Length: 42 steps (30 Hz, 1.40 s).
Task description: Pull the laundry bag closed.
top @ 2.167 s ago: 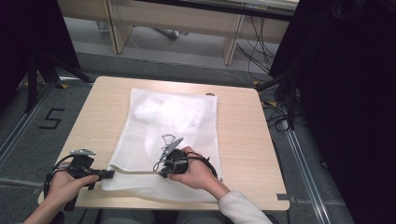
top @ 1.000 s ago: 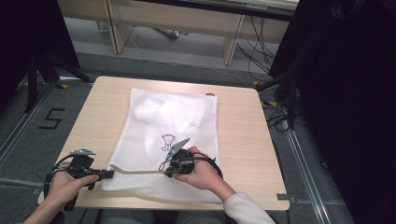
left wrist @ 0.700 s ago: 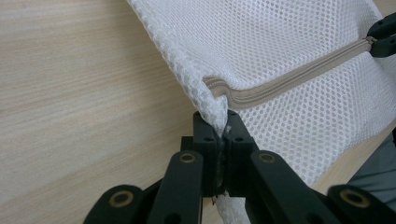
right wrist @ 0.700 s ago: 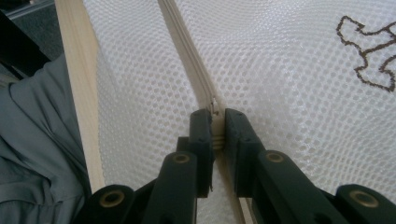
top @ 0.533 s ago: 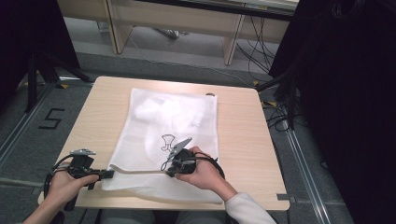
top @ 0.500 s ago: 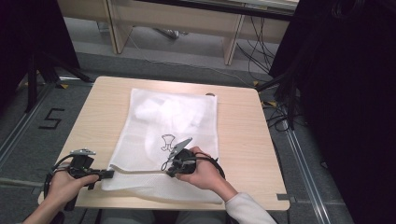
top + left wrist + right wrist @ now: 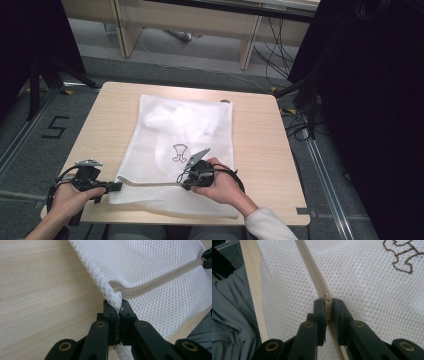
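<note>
1. Nearest the person, the left gripper (image 7: pixel 114 187) sits at the table's front left corner, its jaws clamped tight on the corner of a white mesh laundry bag (image 7: pixel 185 125); in the left gripper view the pinched mesh bunches up between the pads (image 7: pixel 117 312), right where the zip's end curls

2. Just to the right, the right gripper (image 7: pixel 186 180) rests on the bag's near part, jaws narrow and closed on the zip pull (image 7: pixel 326 298), with the beige zip (image 7: pixel 308 260) running straight away from the pads in the right gripper view

3. Between the 2 grippers the zip (image 7: pixel 150 183) lies as a taut pale line, parallel to the table's front edge and close to it; the strip of mesh below it reaches almost to that edge

4. The bag lies flat on the wooden table (image 7: pixel 260 135), long side running away from the person, with a small brown printed figure (image 7: pixel 179 152) near its middle and a paler bulk inside its far half

5. Bare wood flanks the bag on both sides: a wide band to the left, a similar one to the right, both free for the hands

6. The bag's far edge stops just short of the table's far edge, near a small tab (image 7: pixel 225 101)

7. Beyond the table, grey floor with a painted 5 (image 7: pixel 55 127), cables, and wooden furniture legs (image 7: pixel 248 47)
</note>
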Motion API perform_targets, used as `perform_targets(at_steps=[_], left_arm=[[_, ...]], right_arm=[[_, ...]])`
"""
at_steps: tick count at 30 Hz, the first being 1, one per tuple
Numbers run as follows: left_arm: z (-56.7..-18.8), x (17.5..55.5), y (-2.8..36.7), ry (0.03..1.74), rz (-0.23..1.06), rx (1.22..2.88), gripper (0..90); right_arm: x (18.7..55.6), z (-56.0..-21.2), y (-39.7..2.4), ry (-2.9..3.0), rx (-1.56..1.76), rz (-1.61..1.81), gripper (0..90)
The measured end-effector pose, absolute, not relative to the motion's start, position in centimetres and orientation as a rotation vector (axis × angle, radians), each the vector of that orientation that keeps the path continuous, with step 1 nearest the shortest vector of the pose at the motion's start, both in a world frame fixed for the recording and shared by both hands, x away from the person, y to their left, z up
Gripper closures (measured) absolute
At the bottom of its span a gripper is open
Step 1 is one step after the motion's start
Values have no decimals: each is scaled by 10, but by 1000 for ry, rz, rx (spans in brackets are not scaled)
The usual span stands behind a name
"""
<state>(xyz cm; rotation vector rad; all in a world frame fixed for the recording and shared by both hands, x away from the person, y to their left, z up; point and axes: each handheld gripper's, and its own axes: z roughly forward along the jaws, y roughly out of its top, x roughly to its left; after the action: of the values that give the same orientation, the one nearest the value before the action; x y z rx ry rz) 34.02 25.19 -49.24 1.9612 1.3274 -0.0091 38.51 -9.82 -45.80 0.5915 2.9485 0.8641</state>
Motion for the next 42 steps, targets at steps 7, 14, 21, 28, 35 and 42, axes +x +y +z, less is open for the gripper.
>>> perform_targets(at_steps=[7,14,21,28,35,42], left_arm=[[-492,340,252,1328,-10,1961,859],[-492,340,252,1326,-11,1962,859],[-492,340,253,1327,-10,1963,859],[-493,340,251,1345,-4,1938,859],[-492,340,253,1324,-5,1967,859],[-492,340,253,1326,-4,1965,859]], right_arm=[[385,-458,-102,2942,597,868,826],[384,-457,-105,2941,607,870,826],[384,-457,-109,2943,617,861,826],[384,-456,-112,2945,619,868,826],[383,-455,-115,2949,636,858,826],[383,-455,-120,2952,660,859,826]])
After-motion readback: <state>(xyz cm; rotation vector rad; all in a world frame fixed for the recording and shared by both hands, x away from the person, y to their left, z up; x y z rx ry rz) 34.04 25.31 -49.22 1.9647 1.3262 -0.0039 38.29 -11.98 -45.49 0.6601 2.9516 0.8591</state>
